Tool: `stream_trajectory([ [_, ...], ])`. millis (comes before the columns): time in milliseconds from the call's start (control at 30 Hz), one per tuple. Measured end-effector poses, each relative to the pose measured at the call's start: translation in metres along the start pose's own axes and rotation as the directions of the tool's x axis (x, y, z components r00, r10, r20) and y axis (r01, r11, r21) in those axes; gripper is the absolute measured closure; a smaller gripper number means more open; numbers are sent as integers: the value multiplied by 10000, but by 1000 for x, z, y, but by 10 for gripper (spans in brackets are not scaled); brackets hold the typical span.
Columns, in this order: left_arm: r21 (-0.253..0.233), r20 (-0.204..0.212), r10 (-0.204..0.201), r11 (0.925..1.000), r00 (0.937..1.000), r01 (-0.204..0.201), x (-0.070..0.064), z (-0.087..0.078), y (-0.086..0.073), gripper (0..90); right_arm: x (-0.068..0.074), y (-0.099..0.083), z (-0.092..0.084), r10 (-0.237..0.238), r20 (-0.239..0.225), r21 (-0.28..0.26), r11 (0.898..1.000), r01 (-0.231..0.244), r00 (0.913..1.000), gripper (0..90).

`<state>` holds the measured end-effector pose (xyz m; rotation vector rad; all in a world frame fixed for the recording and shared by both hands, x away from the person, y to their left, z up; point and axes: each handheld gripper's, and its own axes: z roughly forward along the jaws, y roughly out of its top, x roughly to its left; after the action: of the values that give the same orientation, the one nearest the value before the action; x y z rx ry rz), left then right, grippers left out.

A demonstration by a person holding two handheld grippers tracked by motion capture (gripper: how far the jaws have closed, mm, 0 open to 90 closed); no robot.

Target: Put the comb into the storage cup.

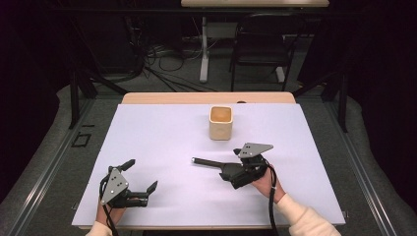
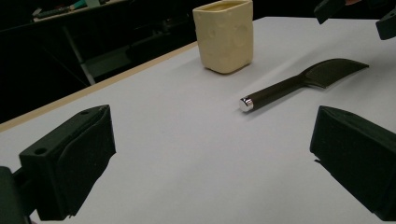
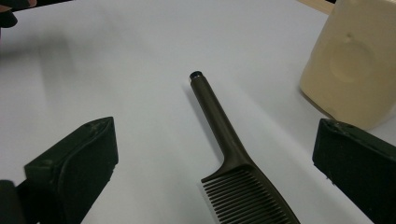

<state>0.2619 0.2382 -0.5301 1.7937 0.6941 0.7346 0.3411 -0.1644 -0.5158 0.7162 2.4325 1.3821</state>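
The bench (image 1: 162, 142) runs wide and white under me, bare but for two things, so there's plenty of room to work. Up toward the far middle stands the cream cup (image 1: 220, 122), upright, mouth open to the ceiling, well apart from my hands. My right tongs (image 1: 235, 173) sit low over the comb (image 3: 233, 154), spread wide, one jaw on each side of it in the right gripper view, nothing pinched yet. The comb lies flat on the bench, nearer me than the cup, its toothed head under my right tongs and its slim handle running away to the left, ending in a small shiny cap (image 2: 246, 103). My left tongs (image 1: 140, 181) wait at the near left corner, also spread, holding nothing, aimed across at that cap. I judge the step in hand is the pickup. To do it well I'd close on the neck where handle meets head, square across it, not on the teeth, which could flex and slip. The comb lies low, so I want the jaws right down at the surface before squeezing, then a level lift.
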Motion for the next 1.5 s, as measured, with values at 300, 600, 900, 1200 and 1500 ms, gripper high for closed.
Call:
stream_trajectory([
  [300, -4, 6, 20, 10000, 10000, -20, 0, -1, 0, 3, -1, 6, 12, 23, -18, 225, 9997, -22, 10000, 0],
  [600, -11, -15, 68, 10000, 10000, -68, 1, -2, 0, 2, -5, 14, 22, 99, -19, 323, 9994, -98, 9999, 0],
  [900, -55, -113, 45, 10000, 9999, -46, 0, -3, 0, 2, -6, 20, 35, 44, 70, 506, 9987, -47, 10000, 0],
  [1200, -54, -196, 69, 10000, 9998, -70, 0, -3, 0, 4, -9, 30, 48, 35, 539, 847, 9964, -81, 9985, 93],
  [1500, -70, -260, 12, 10000, 9997, -14, 1, -4, 0, 3, -11, 39, 68, 254, 720, 970, 9948, -323, 9971, 545],
])
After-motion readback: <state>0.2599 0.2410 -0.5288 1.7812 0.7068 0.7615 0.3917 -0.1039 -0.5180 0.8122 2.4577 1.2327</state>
